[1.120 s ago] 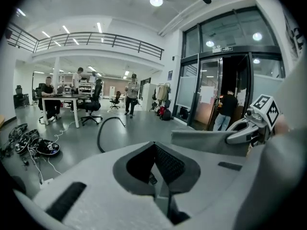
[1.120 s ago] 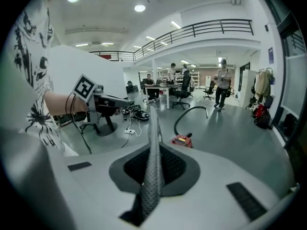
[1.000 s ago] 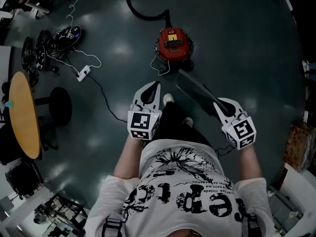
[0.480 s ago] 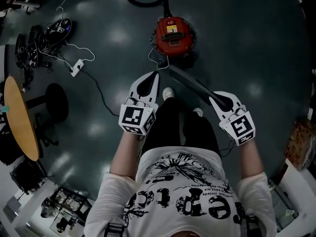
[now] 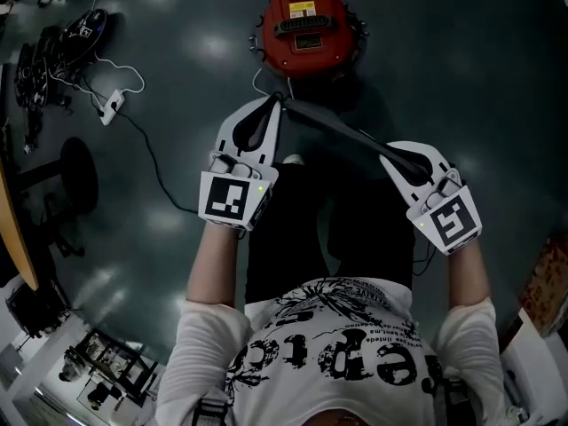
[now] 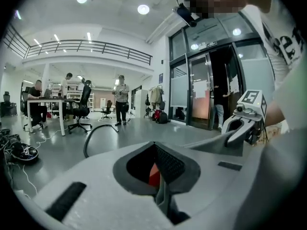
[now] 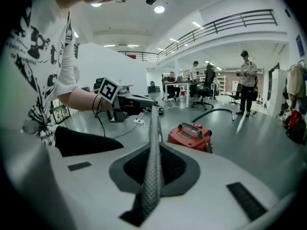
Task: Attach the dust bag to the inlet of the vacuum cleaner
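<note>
A flat grey dust bag (image 5: 339, 131) hangs edge-on between my two grippers above the floor. My left gripper (image 5: 279, 105) is shut on its left end and my right gripper (image 5: 387, 154) is shut on its right end. The red vacuum cleaner (image 5: 308, 20) stands on the floor just beyond the bag, nearest the left gripper. In the right gripper view the bag (image 7: 153, 166) runs as a thin textured strip from my right gripper (image 7: 154, 146) toward the left gripper (image 7: 125, 100), with the vacuum (image 7: 190, 135) behind. In the left gripper view the vacuum shows red through my left gripper (image 6: 155, 146).
A white power strip (image 5: 111, 105) with cables lies on the floor at the left, near a black stool (image 5: 76, 172) and a round wooden table (image 5: 9, 229). A black hose (image 6: 94, 134) curves over the floor. People stand by desks and office chairs (image 6: 81, 110) far off.
Both grippers have sunk toward the floor with the bag between them. The vacuum now sits closer under the left gripper's tips in the head view.
</note>
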A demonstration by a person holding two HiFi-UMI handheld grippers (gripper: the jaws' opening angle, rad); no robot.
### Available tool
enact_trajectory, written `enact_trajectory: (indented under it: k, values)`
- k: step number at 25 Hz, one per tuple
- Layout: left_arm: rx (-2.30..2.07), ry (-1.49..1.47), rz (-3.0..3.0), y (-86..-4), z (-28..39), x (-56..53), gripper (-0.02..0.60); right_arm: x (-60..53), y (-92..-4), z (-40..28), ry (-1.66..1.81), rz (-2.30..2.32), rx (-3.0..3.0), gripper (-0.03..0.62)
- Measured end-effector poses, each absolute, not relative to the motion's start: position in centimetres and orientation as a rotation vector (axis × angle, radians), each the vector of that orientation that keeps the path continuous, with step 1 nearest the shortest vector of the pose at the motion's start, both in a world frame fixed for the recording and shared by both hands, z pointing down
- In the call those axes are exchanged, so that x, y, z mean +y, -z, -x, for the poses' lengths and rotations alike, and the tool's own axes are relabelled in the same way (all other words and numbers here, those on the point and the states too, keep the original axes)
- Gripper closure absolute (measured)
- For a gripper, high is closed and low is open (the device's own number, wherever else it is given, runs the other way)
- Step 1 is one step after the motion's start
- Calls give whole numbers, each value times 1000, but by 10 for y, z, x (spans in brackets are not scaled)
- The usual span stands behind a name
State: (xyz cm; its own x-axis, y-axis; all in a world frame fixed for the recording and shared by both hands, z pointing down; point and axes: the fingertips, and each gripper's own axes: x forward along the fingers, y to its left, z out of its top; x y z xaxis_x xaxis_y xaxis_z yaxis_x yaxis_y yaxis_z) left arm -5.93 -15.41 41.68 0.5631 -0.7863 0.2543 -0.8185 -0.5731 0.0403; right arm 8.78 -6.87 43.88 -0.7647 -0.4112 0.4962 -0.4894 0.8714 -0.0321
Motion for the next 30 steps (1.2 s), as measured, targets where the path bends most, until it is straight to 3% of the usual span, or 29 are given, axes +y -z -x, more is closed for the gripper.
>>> enact_trajectory:
  k: [8,13,18,30]
  values:
    - [-1334,-435,-2755,-533,66,-188,580,-85,-571,-90,13,-499,-2506,572]
    - [-1489,-522,-2776,-547,71,-227,578,-91,-602,-84,2,-441,-2503,572]
    - [-1441,-762,-2883,-563,51,-276,437,-99,-609,-78,-16,-371,-2519,572]
    - [-1268,-1139,-3032,-593,34,-340,431,-104,-635,-76,-30,-306,-2482,572]
